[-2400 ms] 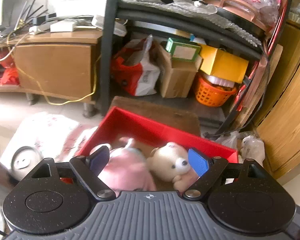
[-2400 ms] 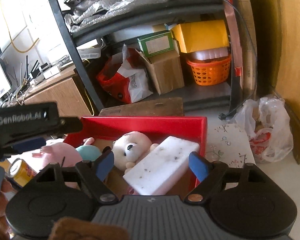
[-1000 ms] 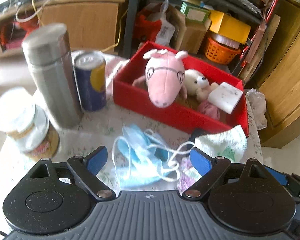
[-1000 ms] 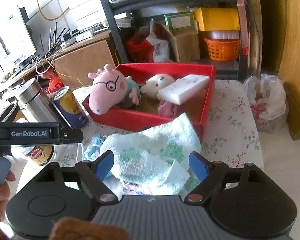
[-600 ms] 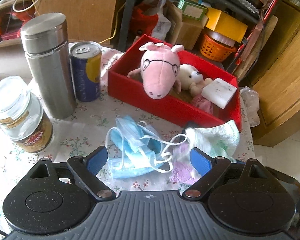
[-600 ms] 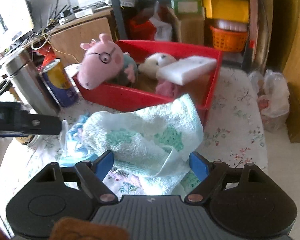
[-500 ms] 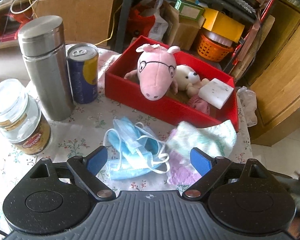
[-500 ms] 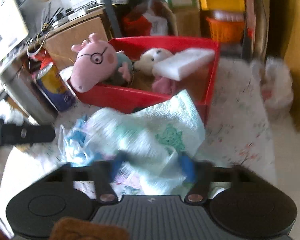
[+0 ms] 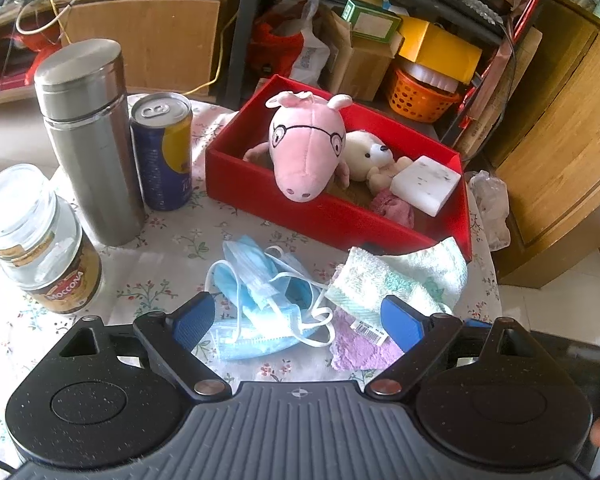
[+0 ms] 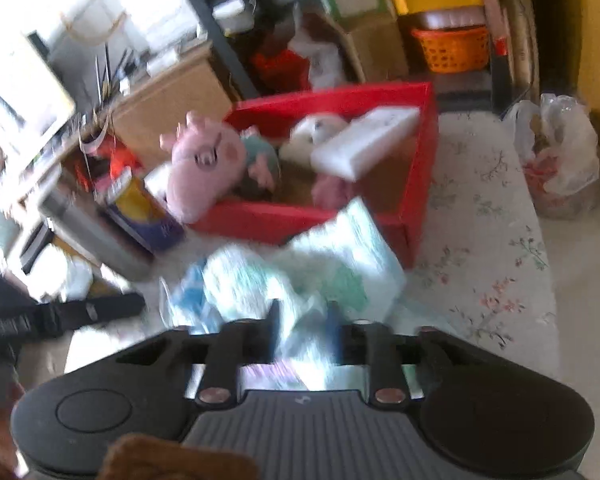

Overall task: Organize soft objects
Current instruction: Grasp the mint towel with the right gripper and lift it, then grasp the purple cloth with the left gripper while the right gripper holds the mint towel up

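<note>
Lying crumpled at the red box's (image 9: 300, 216) five o'clock corner, the pale green towel (image 9: 404, 276) sits pinched between the right gripper's (image 10: 302, 326) jaws, which just eased slightly wider. Only the left view sharply shows masks (image 9: 260, 292) at its nine o'clock. Left gripper (image 9: 296, 322) jaws stand spread. The counter (image 10: 492, 240) lies bare toward three o'clock. The right view is blurred.

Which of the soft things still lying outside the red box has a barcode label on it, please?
The purple cloth, partly under the towel; a white barcode tag sits on it. The towel and the blue masks show none.
</note>
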Motion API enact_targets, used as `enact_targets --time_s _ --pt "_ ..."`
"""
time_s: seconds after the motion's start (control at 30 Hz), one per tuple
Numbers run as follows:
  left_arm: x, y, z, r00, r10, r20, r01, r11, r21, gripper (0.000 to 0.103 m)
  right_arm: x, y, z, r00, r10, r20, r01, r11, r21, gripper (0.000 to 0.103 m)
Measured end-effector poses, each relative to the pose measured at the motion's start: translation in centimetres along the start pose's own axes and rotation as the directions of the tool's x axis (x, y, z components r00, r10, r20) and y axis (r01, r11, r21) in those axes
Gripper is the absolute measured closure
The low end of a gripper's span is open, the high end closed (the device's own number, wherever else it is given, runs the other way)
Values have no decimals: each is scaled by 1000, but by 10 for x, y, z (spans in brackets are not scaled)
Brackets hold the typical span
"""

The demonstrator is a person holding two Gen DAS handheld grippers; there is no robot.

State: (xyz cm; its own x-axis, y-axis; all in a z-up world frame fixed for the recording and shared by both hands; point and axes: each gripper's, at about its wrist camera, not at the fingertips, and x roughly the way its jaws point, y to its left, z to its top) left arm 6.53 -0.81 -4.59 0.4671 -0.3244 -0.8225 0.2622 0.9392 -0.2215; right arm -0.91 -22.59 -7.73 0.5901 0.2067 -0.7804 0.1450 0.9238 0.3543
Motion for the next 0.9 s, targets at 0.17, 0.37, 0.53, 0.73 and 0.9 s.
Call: enact_targets --time_s 0.17,0.37,0.53,0.73,0.9 --pt "1 -4 -2 1000 -4 -4 4 1000 24 15 20 8 -9 997 -61 -41 58 995 -80 76" --pt "-1 0 -1 1000 -3 -2 3 1000 10 15 12 -4 -4 991 122 -46 -119 991 59 103" --pt "-1 -3 -2 1000 -14 -1 14 1000 15 14 -17 -19 5 952 298 74 -307 931 198 103" --pt "8 -13 -6 999 -32 -25 33 999 35 14 -72 -31 22 841 451 299 -524 815 245 103" --pt "35 -40 -14 994 -55 -90 59 997 47 14 -90 -41 31 805 433 405 -560 781 276 103"
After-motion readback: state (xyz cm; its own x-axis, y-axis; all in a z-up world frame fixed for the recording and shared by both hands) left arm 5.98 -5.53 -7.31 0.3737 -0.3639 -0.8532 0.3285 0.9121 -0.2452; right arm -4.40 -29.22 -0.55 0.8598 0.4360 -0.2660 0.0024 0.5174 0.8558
